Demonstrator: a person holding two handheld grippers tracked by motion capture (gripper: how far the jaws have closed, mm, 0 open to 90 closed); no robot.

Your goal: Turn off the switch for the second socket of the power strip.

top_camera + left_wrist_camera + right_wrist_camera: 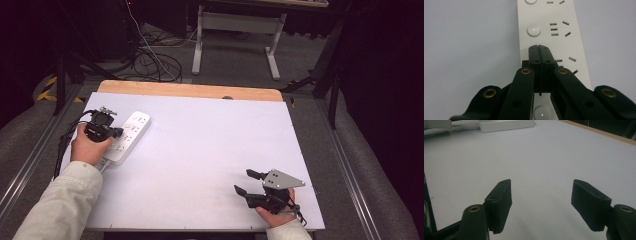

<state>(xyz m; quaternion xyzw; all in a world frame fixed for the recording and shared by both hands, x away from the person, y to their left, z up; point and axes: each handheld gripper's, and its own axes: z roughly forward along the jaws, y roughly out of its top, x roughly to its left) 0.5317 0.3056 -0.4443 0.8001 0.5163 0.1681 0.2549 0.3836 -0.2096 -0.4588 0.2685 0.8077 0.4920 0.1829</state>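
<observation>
We note the right gripper [251, 182] nearest us, at the table's [210, 145] near right corner, its fingers [499, 202] spread wide apart with only bare table surface between them. Across the table at the left edge, the left gripper [116, 133] sits over the white power strip [131, 132], which lies at an angle along the table's left side, well apart from the right gripper. In the left gripper view we see the fingers [539, 53] pressed together, with nothing between them, tips resting over the power strip [554, 37] between two of its round white buttons [533, 30], just beside a row of socket slots; whether the tips touch the surface we cannot tell. The high view misses these buttons and slots in detail. The right gripper view catches the power strip [506, 125] far off, side-on, with its cable [465, 128].
</observation>
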